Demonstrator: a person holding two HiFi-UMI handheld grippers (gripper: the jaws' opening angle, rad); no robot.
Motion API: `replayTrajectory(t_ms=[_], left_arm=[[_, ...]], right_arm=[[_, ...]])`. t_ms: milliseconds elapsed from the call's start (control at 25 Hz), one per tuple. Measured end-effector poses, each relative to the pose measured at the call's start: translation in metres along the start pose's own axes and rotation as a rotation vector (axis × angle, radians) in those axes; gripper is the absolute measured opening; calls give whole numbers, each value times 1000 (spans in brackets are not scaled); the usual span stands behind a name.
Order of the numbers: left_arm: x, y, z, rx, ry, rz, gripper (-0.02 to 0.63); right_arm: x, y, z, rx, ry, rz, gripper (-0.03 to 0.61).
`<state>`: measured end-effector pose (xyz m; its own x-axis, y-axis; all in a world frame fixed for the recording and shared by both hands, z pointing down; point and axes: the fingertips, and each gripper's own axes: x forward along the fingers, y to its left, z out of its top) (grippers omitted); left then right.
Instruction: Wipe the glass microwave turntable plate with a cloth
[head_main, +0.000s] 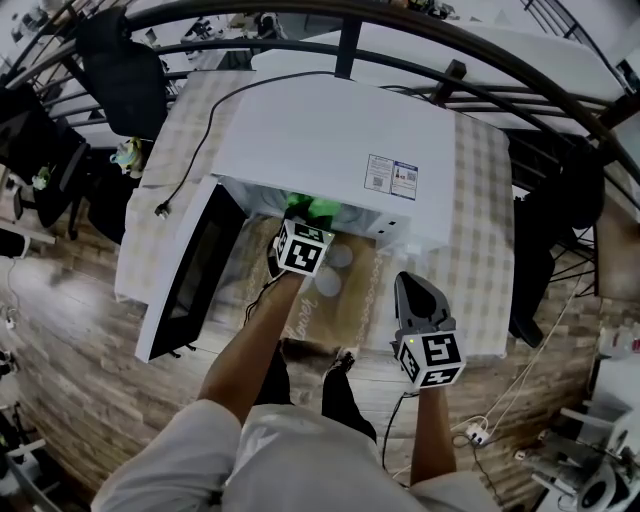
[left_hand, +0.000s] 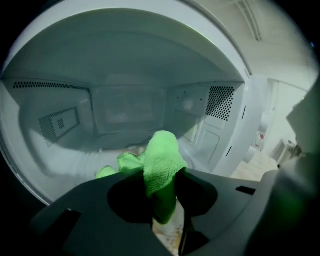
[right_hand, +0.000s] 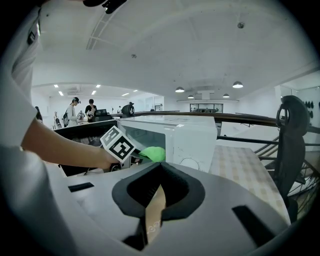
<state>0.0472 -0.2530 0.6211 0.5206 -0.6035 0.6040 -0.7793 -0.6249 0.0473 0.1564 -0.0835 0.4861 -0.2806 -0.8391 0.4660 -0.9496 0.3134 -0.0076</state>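
A white microwave (head_main: 330, 150) stands on a checked tablecloth with its door (head_main: 190, 280) swung open to the left. My left gripper (head_main: 298, 224) is at the mouth of the cavity, shut on a bright green cloth (head_main: 314, 208). In the left gripper view the cloth (left_hand: 161, 155) bunches up between the jaws, with the grey cavity wall (left_hand: 125, 107) behind it. The glass turntable plate does not show clearly; the cloth and jaws hide the cavity floor. My right gripper (head_main: 410, 284) hovers over the table's front right part, shut on nothing. The right gripper view shows the cloth (right_hand: 152, 153) beside the microwave (right_hand: 192, 135).
A black power cord (head_main: 195, 150) trails over the table to the left. A tan paper mat (head_main: 335, 300) lies in front of the microwave. A dark chair (head_main: 545, 250) stands at the table's right end, a curved railing (head_main: 420, 70) behind. People (right_hand: 75, 112) stand far off.
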Motion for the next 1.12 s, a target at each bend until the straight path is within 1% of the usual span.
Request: replayTrajectory(t_ms=[80, 240, 320, 400, 440, 480, 520, 600, 640, 720, 760, 800, 880, 1000, 1120], left_arm=[[5, -19, 5, -63, -14, -49, 129], [11, -53, 15, -159, -31, -160, 128], [7, -60, 24, -189, -85, -204, 129], [-4, -56, 35, -203, -168, -214, 129], [-10, -50, 39, -192, -202, -197, 129], [-16, -40, 41, -159, -221, -159, 129], [-21, -27, 40, -107, -221, -103, 129], [-29, 5, 34, 5, -179, 39, 129], [-32, 24, 30, 39, -148, 109, 130], [-35, 62, 19, 59, -82, 224, 130], [-34, 76, 13, 63, -51, 261, 132], [-31, 87, 8, 72, -22, 281, 132], [-22, 95, 0, 92, 25, 281, 132], [-11, 92, -5, 95, 61, 243, 133], [-5, 80, -6, 102, 73, 204, 132]], right_arm=[[-2, -3, 0, 1, -1, -7, 12], [-6, -5, 2, -2, -3, -19, 12], [-7, -4, 4, -6, -4, -22, 12], [-8, -4, 7, -10, -8, -23, 12], [-9, -4, 9, -12, -10, -23, 12], [-9, -3, 12, -14, -12, -21, 12], [-9, -2, 14, -16, -13, -18, 12], [-9, 2, 17, -23, -15, -10, 12], [-9, 3, 19, -25, -16, -7, 12], [-7, 5, 20, -25, -17, -5, 12], [-5, 6, 20, -23, -18, -5, 12], [-3, 6, 20, -20, -19, -6, 12], [0, 6, 18, -14, -17, -6, 12], [3, 7, 15, -5, -13, -5, 12], [4, 6, 13, 2, -8, -8, 12]])
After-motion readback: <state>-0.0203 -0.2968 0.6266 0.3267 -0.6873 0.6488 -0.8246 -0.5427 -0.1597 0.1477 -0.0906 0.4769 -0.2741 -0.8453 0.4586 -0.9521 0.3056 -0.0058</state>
